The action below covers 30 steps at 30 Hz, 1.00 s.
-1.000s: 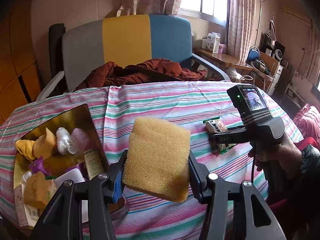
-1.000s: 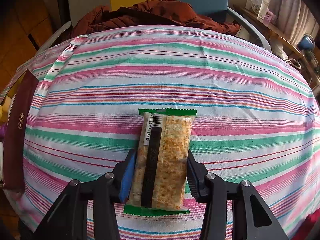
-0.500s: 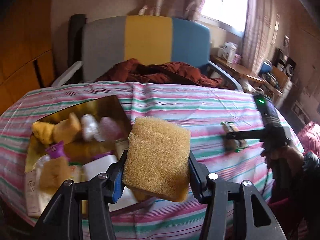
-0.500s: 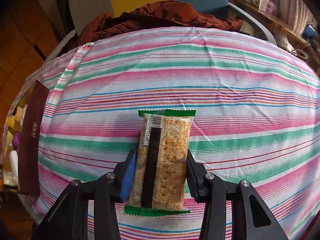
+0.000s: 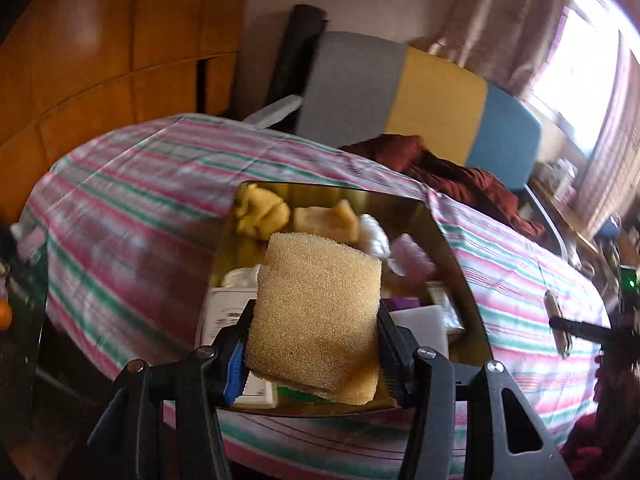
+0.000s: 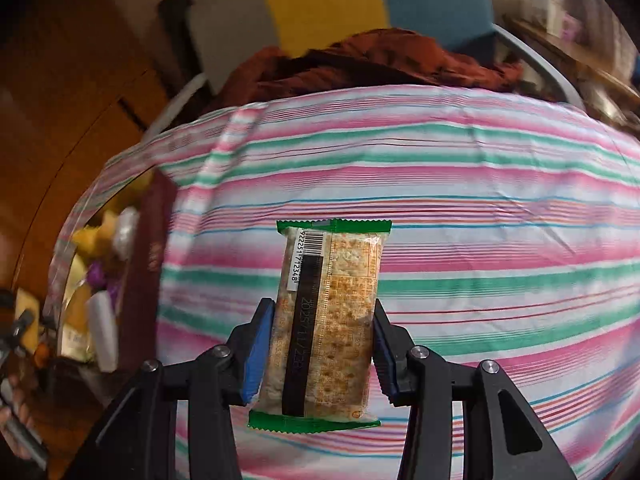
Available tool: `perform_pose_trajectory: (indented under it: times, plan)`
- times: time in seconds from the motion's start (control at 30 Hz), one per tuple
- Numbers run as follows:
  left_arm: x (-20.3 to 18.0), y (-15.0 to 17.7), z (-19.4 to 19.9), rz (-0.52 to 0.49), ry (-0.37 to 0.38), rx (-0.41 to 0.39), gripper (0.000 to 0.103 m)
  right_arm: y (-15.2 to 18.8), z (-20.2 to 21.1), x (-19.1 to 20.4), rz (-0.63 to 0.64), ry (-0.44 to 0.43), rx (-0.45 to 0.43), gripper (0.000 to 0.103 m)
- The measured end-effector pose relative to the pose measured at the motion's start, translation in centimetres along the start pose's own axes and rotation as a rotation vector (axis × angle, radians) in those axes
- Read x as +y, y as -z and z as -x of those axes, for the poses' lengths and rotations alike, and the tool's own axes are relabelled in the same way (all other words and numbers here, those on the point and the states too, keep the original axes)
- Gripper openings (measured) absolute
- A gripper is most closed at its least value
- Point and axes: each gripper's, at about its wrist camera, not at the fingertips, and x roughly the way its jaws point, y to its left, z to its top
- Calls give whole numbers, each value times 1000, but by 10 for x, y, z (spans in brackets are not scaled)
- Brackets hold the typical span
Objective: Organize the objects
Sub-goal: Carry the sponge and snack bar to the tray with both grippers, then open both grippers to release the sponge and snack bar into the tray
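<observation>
My left gripper [image 5: 314,344] is shut on a yellow sponge [image 5: 316,312] and holds it above the near part of a gold-lined box [image 5: 460,264] filled with several small items. My right gripper [image 6: 320,348] is shut on a cracker packet [image 6: 332,320] with green ends, held above the striped tablecloth [image 6: 480,240]. The box also shows at the left edge of the right wrist view [image 6: 152,248], with its dark red outer wall facing me. The right gripper appears blurred at the far right of the left wrist view [image 5: 580,328].
A grey, yellow and blue chair [image 5: 420,96] with a rust-red cloth [image 5: 452,168] on it stands behind the table. Wooden panelling [image 5: 100,72] fills the left side. A window with curtains [image 5: 580,60] is at the right.
My left gripper has swung left with the sponge, so the box now lies straight under it. My right gripper has lifted and turned left with the cracker packet.
</observation>
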Motion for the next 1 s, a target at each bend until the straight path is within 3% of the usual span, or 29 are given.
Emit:
perform_pose_trajectory:
  times: [0.23, 0.4, 0.53, 0.57, 0.6, 0.67, 0.9, 1.0]
  plan:
    - [-3, 1, -7, 2, 60, 18, 54, -3, -11, 120, 180, -161, 12, 46]
    - [-24, -8, -22, 5, 130, 40, 55, -18, -28, 178, 248, -214, 21, 46]
    - [-41, -10, -42, -33, 136, 65, 58, -37, -44, 216, 286, -217, 18, 47]
    - [-42, -9, -47, -27, 131, 76, 60, -42, -48, 221, 289, -207, 10, 49]
    - [-44, -8, -53, -21, 133, 97, 62, -46, -52, 227, 291, -205, 6, 60]
    - [-44, -3, -57, -22, 130, 110, 76, -51, -59, 233, 286, -205, 3, 71]
    - [-40, 9, -55, -40, 76, 92, 80, -39, -66, 222, 252, -175, 18, 72]
    - [-35, 10, -50, -40, 33, 78, 80, -31, -61, 213, 238, -147, 4, 83]
